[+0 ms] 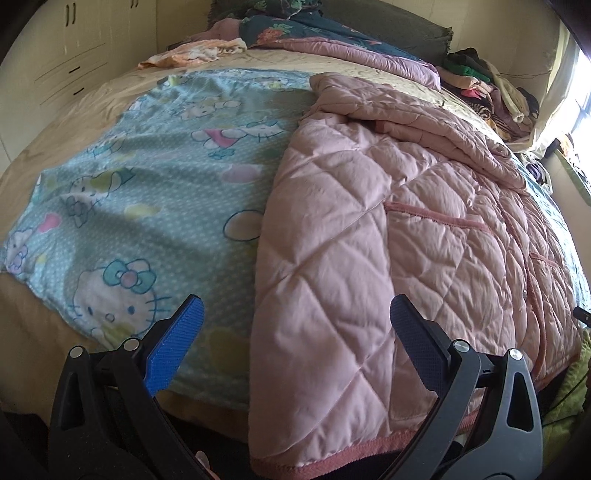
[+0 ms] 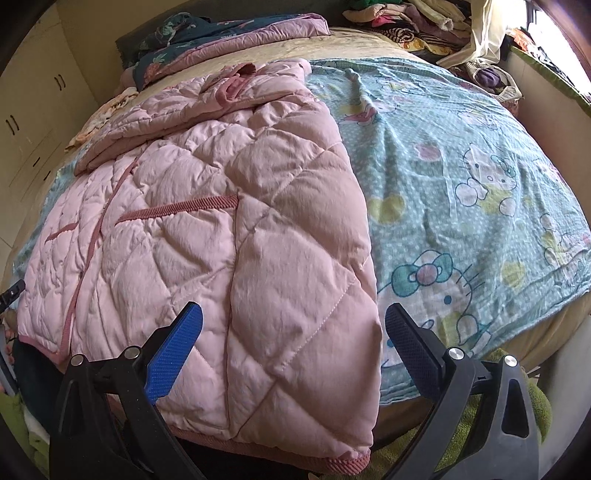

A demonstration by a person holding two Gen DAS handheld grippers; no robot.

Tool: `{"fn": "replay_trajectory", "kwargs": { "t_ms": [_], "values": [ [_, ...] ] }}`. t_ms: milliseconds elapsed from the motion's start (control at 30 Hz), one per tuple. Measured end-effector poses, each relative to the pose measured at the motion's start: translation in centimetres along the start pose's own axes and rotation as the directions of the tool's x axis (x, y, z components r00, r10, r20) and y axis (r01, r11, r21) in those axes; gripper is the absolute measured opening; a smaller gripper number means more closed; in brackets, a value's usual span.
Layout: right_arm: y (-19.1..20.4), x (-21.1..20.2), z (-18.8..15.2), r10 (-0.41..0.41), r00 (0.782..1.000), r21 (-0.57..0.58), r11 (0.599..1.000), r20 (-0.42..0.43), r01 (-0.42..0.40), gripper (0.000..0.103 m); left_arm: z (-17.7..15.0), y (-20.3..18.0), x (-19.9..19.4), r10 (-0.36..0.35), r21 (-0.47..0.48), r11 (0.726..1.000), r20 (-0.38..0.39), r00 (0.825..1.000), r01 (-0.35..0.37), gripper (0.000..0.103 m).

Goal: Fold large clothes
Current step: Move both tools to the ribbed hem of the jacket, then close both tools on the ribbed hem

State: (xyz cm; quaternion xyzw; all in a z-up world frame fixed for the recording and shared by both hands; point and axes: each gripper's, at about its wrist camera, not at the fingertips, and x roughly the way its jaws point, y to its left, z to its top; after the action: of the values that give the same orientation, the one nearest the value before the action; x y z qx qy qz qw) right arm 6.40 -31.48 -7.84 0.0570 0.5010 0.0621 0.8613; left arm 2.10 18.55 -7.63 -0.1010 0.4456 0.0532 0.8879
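- Pink quilted padding marks our garment: a large quilted jacket (image 1: 369, 236) lies flat on the bed, hem toward us and collar toward the headboard, with darker pink ribbed trim along the hem and pocket openings.
- Both long sides appear folded in over the middle, so it reads as a narrow column; we judge the next fold would bring hem up toward collar.
- Our left claw (image 1: 297, 314) stands wide and holds nothing, hovering just above the hem at the jacket's left edge, a sensible place to pinch that corner.
- Our right claw (image 2: 293, 314) is likewise spread wide and empty, near the hem at the jacket's right edge, so the two could lift the hem evenly.
- The padding looks bulky and springy; we expect a fold might puff open unless pressed down.
- Under the jacket lies a blue cartoon-cat blanket (image 1: 147, 177), spread over a tan bedsheet (image 1: 62, 122), giving a soft but fairly smooth surface.
- Near the headboard sits a bunched floral quilt (image 1: 295, 29) with a pink lining, and a pile of mixed clothes (image 1: 487, 88) is heaped at the far corner by the window.
- Cream cupboards (image 1: 74, 48) with dark handles line the wall on the far left; bright daylight comes in from the right.
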Motion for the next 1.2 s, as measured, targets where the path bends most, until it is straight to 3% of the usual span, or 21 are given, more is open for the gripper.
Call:
{"fn": "replay_trajectory", "kwargs": {
  "t_ms": [500,867,1067,1133,1200],
  "values": [
    [-0.8,0.6,-2.2,0.071,0.995,0.019,0.997,-0.064,-0.070,0.099,-2.9,-0.4,1.3,-0.162,-0.019,0.987,-0.130,0.978,0.161,0.095],
    [-1.1,0.7,-3.6,0.140,0.986,0.035,0.990,-0.094,-0.137,0.096,-3.3,-1.6,1.6,-0.173,-0.008,0.985,-0.132,0.976,0.174,0.095],
    [-0.7,0.1,-4.6,0.160,0.982,-0.003,0.987,-0.101,-0.162,0.079,-4.0,-1.7,1.4,-0.175,-0.013,0.984,-0.127,0.976,0.175,0.095],
    [-0.5,-0.4,-4.7,0.153,0.984,-0.018,0.988,-0.087,-0.155,0.063,-4.2,-1.7,1.3,-0.181,-0.013,0.983,-0.125,0.975,0.181,0.093],
    [-0.6,-1.0,-4.7,0.151,0.986,-0.021,0.988,-0.068,-0.152,0.052,-4.1,-1.7,1.1,-0.187,-0.013,0.982,-0.118,0.975,0.186,0.083]
  ]
}}
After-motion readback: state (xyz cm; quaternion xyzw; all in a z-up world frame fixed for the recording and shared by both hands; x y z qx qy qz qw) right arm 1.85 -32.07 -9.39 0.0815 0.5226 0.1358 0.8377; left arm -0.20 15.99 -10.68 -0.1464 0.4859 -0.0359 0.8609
